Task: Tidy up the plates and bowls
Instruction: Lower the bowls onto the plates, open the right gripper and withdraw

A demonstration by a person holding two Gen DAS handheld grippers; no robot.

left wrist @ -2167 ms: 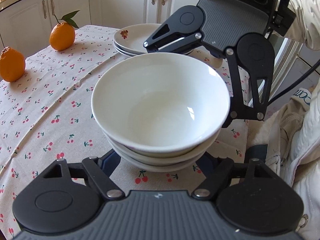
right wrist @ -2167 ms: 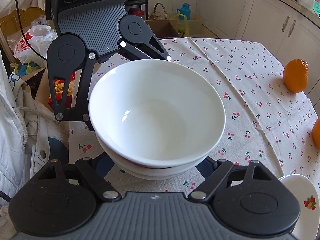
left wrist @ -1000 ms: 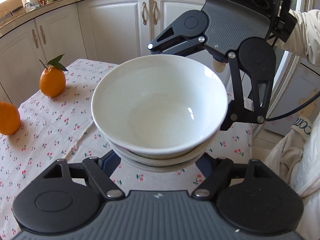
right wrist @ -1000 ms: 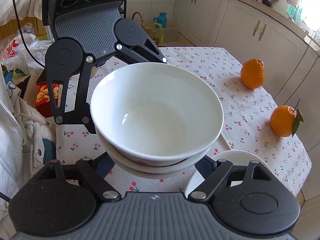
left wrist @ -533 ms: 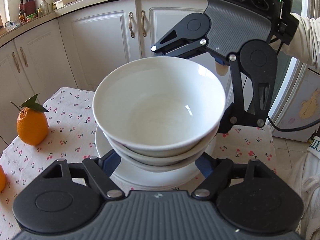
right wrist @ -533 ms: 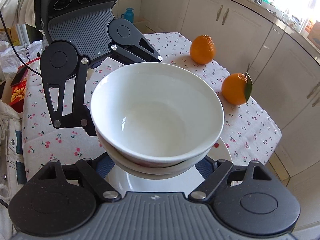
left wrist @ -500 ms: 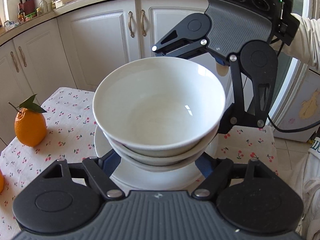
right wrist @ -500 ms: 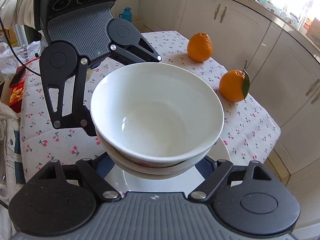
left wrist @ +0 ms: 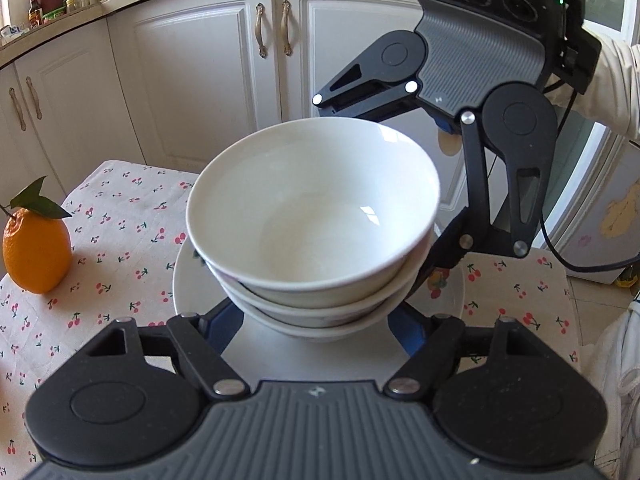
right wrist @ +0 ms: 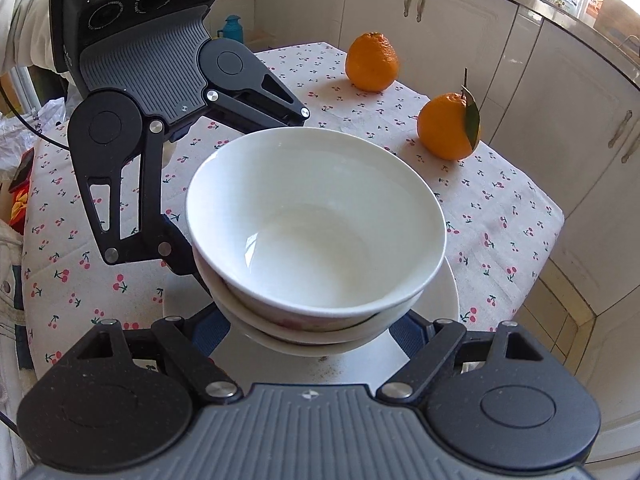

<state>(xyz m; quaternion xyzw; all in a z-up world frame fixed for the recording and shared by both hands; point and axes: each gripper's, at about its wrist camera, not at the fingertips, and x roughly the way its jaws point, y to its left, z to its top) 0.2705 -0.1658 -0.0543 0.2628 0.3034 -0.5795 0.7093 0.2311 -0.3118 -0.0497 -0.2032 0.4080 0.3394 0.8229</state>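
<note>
A stack of white bowls (left wrist: 312,220) (right wrist: 316,232) hangs between both grippers, gripped from opposite sides. My left gripper (left wrist: 316,320) has its blue pads against the lower bowls, and its jaws are closing on them. My right gripper (right wrist: 312,332) is shut on the same stack. Each one's black fingers (left wrist: 360,92) (right wrist: 256,108) reach around the far rim in the other's view. Directly below lies a stack of white plates (left wrist: 180,280) (right wrist: 448,308) with a fruit print. Whether the bottom bowl touches the top plate I cannot tell.
The table wears a cherry-print cloth (left wrist: 120,220) (right wrist: 500,208). An orange with a leaf (left wrist: 36,252) (right wrist: 448,126) and a second orange (right wrist: 372,62) sit on it. White cabinets (left wrist: 192,80) stand close behind. The table edge (right wrist: 556,220) drops off right of the plates.
Both grippers carried the bowl stack across the table and slightly down. The plates, off to the side before, now lie straight under the bowls.
</note>
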